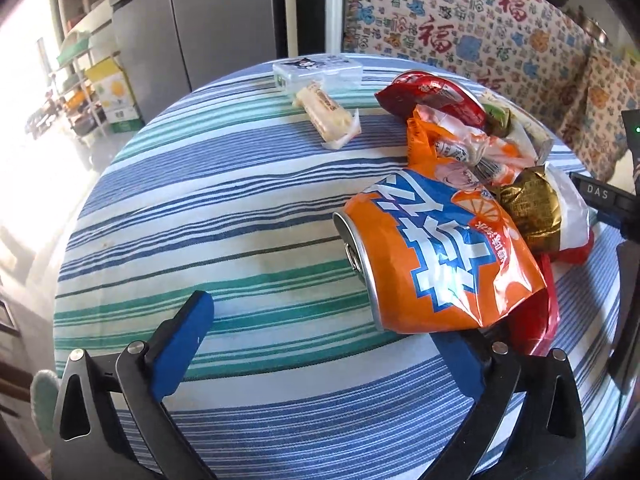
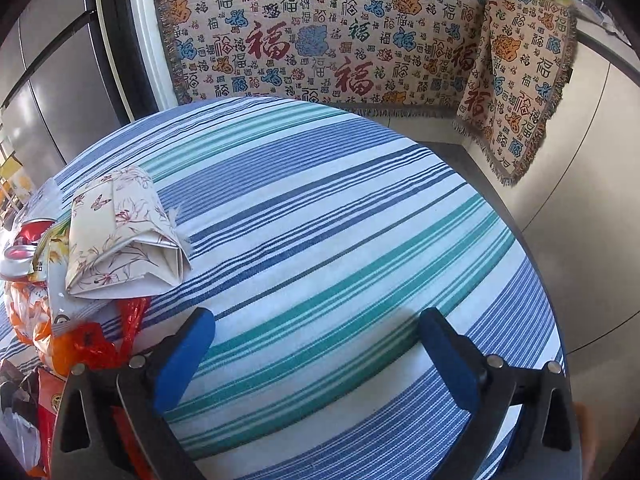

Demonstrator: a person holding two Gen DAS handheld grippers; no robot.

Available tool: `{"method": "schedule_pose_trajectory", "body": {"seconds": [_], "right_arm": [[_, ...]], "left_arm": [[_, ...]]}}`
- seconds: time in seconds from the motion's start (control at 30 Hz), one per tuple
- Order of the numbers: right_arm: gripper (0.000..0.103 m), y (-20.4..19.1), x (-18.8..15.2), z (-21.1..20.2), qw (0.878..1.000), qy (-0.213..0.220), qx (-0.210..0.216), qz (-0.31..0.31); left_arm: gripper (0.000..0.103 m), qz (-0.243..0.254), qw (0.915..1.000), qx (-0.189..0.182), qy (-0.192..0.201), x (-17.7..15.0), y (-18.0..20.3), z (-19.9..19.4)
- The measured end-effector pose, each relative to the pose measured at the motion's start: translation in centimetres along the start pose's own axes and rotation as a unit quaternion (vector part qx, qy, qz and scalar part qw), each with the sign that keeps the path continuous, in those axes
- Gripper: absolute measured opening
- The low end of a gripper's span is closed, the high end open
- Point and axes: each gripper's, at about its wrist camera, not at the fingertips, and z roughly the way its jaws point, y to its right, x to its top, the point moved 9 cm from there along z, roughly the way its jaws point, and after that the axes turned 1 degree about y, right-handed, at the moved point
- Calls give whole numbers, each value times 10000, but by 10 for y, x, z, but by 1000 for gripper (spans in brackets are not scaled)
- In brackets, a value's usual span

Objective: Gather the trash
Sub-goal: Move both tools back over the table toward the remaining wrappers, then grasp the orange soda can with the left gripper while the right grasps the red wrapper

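Note:
A crushed orange drink can (image 1: 432, 264) lies on its side on the striped tablecloth (image 1: 240, 216), at the front of a heap of wrappers: a red packet (image 1: 432, 96), an orange-white bag (image 1: 460, 148), a gold-brown wrapper (image 1: 528, 208). A cream snack wrapper (image 1: 324, 116) lies apart, farther back. My left gripper (image 1: 320, 320) is open and empty; the can hides its right fingertip. My right gripper (image 2: 316, 332) is open and empty over bare cloth (image 2: 340, 220). The heap shows at the right wrist view's left edge: a floral paper packet (image 2: 120, 236), an orange-red bag (image 2: 80, 340).
A clear plastic box (image 1: 316, 70) with a cartoon lid sits at the table's far edge. A patterned blanket (image 2: 320, 32) covers a bench behind the table. A grey fridge (image 1: 208, 12) stands at the back left. The right gripper's body (image 1: 608, 200) shows at the left view's right edge.

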Motion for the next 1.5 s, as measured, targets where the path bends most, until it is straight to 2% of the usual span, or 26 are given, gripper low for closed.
{"method": "schedule_pose_trajectory", "body": {"seconds": [0.87,0.97,1.0,1.1,1.13,1.3,1.5], "right_arm": [[103,0,0,-1,10000,2,-5,0],[103,1,0,-1,10000,0,-5,2],[103,1,-1,-1,10000,-5,-4,4],[103,-1,-1,-1,10000,-10,-5,6],[103,-1,-2,-2,10000,-7,-8,5],[103,0,1,0,10000,-9,-12,3],[103,0,1,-1,10000,-6,-14,2]], "left_arm": [[103,0,10000,-11,3,-1,-1,-1],[102,179,9997,-138,-42,-5,-3,-6],[102,219,9994,-243,-89,-9,-6,-11],[102,103,9923,-1237,-44,-12,-10,-41],[102,114,9902,-1392,29,-8,-11,-49],[102,534,9847,-1650,171,7,2,-56],[102,292,9737,-2253,-152,32,12,-24]]}}
